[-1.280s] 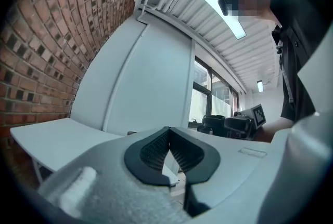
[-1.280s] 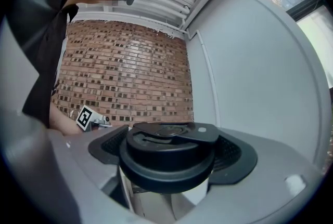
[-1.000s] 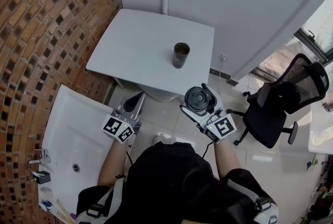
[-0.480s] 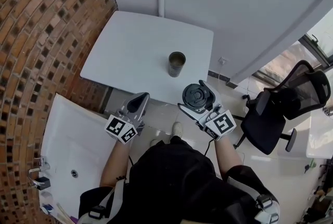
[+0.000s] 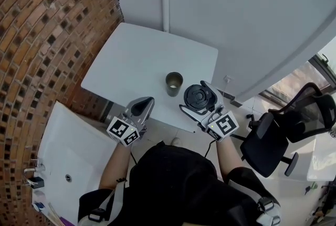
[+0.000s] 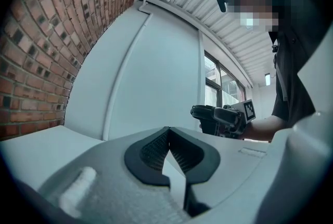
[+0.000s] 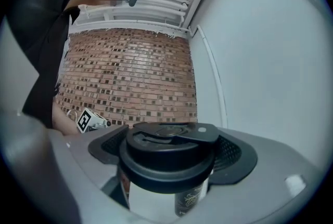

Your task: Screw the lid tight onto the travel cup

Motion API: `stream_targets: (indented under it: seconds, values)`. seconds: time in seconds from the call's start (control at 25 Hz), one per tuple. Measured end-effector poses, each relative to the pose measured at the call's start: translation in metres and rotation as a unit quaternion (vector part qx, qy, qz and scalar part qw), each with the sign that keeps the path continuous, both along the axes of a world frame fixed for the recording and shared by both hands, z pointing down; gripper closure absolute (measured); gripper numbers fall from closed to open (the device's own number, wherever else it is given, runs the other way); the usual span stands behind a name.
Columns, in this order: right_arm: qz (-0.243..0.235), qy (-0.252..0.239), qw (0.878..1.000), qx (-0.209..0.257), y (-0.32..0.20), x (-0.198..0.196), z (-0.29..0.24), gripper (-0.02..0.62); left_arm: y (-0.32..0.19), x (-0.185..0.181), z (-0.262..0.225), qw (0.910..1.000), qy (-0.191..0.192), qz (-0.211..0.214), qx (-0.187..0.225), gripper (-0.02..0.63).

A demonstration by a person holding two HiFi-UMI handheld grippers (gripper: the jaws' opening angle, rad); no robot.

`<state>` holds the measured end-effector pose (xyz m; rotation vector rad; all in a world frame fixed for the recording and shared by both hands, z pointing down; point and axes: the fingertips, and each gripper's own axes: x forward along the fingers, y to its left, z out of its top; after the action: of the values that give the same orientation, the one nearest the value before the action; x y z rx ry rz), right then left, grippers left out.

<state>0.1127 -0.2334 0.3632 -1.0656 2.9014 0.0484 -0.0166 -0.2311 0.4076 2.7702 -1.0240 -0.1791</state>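
The travel cup (image 5: 174,83), dark and open at the top, stands upright near the front edge of the white table (image 5: 136,57). My right gripper (image 5: 198,100) is shut on the round black lid (image 5: 198,97), held just right of the cup and apart from it. In the right gripper view the lid (image 7: 169,151) sits between the pads (image 7: 235,152), with a pale printed part below it. My left gripper (image 5: 142,107) hangs at the table's front edge, left of the cup. Its jaws are shut with nothing between them (image 6: 169,154).
A brick wall (image 5: 47,36) runs along the left. A white basin (image 5: 73,151) with a drain lies at the lower left. A black office chair (image 5: 286,130) stands on the tiled floor to the right. A white wall (image 5: 236,15) rises behind the table.
The person has stepped toward the table. The cup now lies much nearer both grippers, and the held lid is almost beside it. Both jaws stand as before.
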Motion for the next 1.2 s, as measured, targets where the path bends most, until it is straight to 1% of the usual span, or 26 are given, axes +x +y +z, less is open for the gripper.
stream_targets:
  seconds: [0.2,0.36,0.56,0.72,0.84,1.0,1.2]
  values:
    - [-0.02,-0.011,1.0,0.008,-0.017,0.015,-0.007,0.112,-0.022,0.02,-0.019,0.9997,0.012,-0.01,0.019,0.604]
    - [-0.023,-0.013,1.0,0.002,-0.028,0.022,0.005,0.112,-0.037,0.023,-0.022,0.9994,0.016,-0.021,0.021,0.604]
    - [-0.007,-0.014,1.0,-0.002,-0.046,0.025,0.01,0.112,-0.044,0.017,-0.014,0.9999,0.001,-0.007,0.009,0.604]
    - [-0.01,-0.015,1.0,0.009,-0.046,0.016,-0.002,0.112,-0.051,0.005,-0.006,1.0,-0.006,0.001,0.006,0.604]
    - [-0.002,-0.016,1.0,-0.005,-0.05,0.012,-0.004,0.112,-0.059,0.005,0.004,0.9997,-0.016,0.012,0.01,0.604]
    - [-0.001,-0.016,1.0,-0.01,-0.05,0.008,0.011,0.112,-0.057,0.012,0.013,0.9991,-0.014,0.036,-0.019,0.604]
    - [0.003,-0.014,0.999,-0.043,-0.049,0.003,0.036,0.112,-0.052,0.019,0.039,0.9974,-0.025,0.047,-0.049,0.604]
